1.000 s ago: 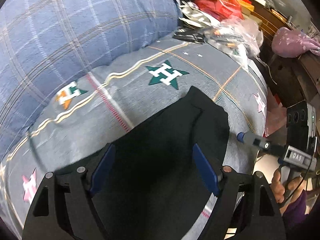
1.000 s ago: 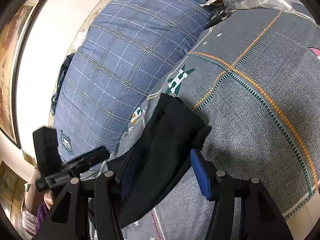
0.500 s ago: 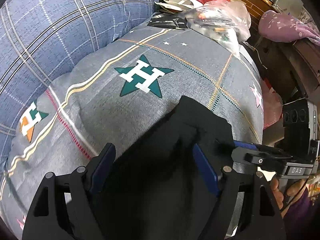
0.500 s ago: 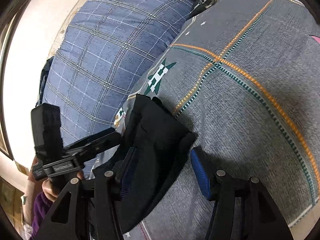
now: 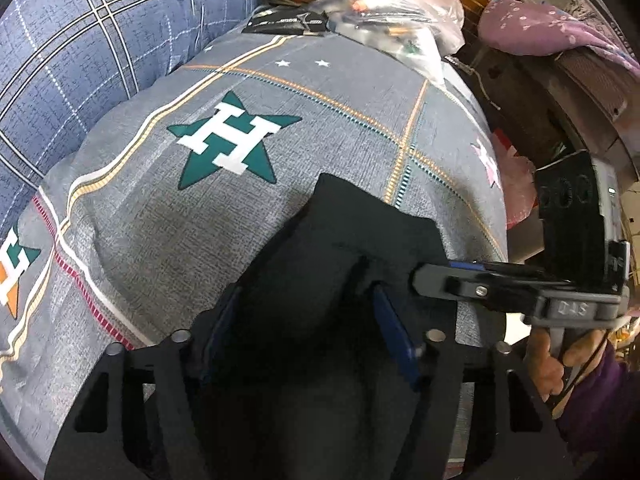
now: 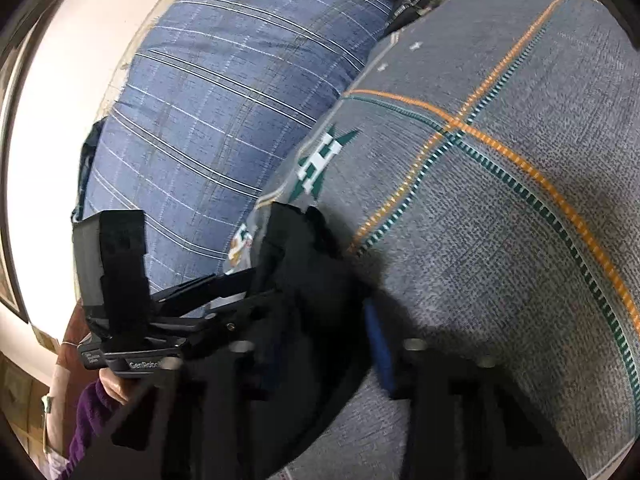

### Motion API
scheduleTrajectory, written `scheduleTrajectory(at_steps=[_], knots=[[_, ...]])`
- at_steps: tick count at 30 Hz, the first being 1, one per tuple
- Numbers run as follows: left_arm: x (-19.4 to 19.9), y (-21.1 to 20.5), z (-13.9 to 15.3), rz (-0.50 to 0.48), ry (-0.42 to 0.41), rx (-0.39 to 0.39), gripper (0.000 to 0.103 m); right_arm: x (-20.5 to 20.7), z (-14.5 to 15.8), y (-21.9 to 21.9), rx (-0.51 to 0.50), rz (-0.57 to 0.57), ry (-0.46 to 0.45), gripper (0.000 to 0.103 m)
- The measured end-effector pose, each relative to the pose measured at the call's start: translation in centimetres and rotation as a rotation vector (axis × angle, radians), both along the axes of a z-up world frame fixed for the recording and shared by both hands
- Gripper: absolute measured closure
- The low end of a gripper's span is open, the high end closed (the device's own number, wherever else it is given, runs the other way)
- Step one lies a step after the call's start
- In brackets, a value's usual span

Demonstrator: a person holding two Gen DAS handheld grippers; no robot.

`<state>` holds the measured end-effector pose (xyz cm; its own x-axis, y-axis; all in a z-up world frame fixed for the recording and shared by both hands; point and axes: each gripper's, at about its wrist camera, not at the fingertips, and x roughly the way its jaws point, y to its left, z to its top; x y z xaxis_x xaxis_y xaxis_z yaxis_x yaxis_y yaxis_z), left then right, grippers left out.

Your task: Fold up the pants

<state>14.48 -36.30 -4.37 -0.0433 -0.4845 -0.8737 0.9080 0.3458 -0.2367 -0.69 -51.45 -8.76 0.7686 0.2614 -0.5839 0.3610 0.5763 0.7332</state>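
Note:
The black pants point(image 5: 320, 272) lie folded on the grey star-print bedcover point(image 5: 160, 232). My left gripper point(image 5: 308, 328) is open, its blue-padded fingers astride the black cloth, which bunches between them. The right gripper point(image 5: 448, 276) comes in from the right at the pants' right edge; its jaws look nearly together. In the right wrist view the pants point(image 6: 316, 280) fill the gap of my right gripper point(image 6: 320, 344), whose jaws stand apart on either side of the fold. The left gripper point(image 6: 224, 296) reaches in from the left against the cloth.
A large blue plaid pillow point(image 5: 80, 40) lies to the left and also shows in the right wrist view point(image 6: 224, 120). Plastic bags and clutter point(image 5: 400, 12) sit at the bed's far end. A purple cloth point(image 5: 552, 28) lies on furniture to the right.
Both grippers have pushed forward onto the pants and closer to each other. The cloth now bunches up between the fingers, and the right gripper's tip reaches over the pants' right edge.

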Motion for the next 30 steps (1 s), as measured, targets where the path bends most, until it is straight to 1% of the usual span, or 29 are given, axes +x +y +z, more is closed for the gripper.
scheduleTrajectory(at_steps=[2,3,5,6,8,10,11,13,16,21,23,24,25,27,29,30], knots=[[0.1,0.1,0.1,-0.003,0.0,-0.008,0.064,0.0,-0.3,-0.2,0.027,-0.006,-0.007,0.084],[0.1,0.1,0.0,0.001,0.0,-0.006,0.067,0.0,-0.2,-0.2,0.027,-0.005,-0.009,0.084],[0.2,0.3,0.0,0.006,0.023,-0.01,0.089,0.0,0.1,0.1,0.009,0.002,-0.018,0.087],[0.3,0.5,0.0,0.021,0.026,-0.005,0.09,0.0,0.4,0.3,-0.003,0.011,-0.034,0.087],[0.7,1.2,0.1,0.053,0.052,-0.029,0.093,-0.1,1.6,1.0,-0.034,0.041,-0.086,0.088],[0.7,1.9,0.6,0.076,0.063,-0.057,0.095,-0.3,2.6,1.8,-0.061,0.069,-0.131,0.088],[0.7,2.6,1.2,0.094,0.07,-0.088,0.095,-0.4,3.0,2.3,-0.073,0.086,-0.15,0.088],[0.6,3.7,2.0,0.12,0.069,-0.117,0.095,-0.4,3.9,3.3,-0.095,0.123,-0.19,0.088],[0.2,6.4,4.0,0.169,0.058,-0.169,0.095,-0.7,5.4,4.9,-0.132,0.172,-0.257,0.088],[-0.8,11.6,6.0,0.263,0.037,-0.209,0.095,-0.6,7.6,8.9,-0.175,0.288,-0.354,0.088],[-1.1,13.4,6.1,0.298,0.032,-0.211,0.095,-0.4,8.0,10.8,-0.184,0.348,-0.371,0.088],[-1.3,15.2,6.0,0.334,0.028,-0.209,0.095,-0.2,8.2,11.9,-0.193,0.378,-0.374,0.088],[-1.4,16.0,5.8,0.356,0.03,-0.208,0.094,-0.1,8.2,12.7,-0.197,0.402,-0.375,0.088],[-1.5,18.8,5.0,0.426,0.049,-0.198,0.092,0.2,8.1,15.2,-0.2,0.47,-0.367,0.088],[-1.5,21.2,4.0,0.492,0.063,-0.187,0.085,0.7,7.7,17.7,-0.191,0.548,-0.343,0.088],[-1.6,22.8,3.4,0.528,0.083,-0.184,0.082,0.9,7.4,18.7,-0.189,0.576,-0.334,0.088]])
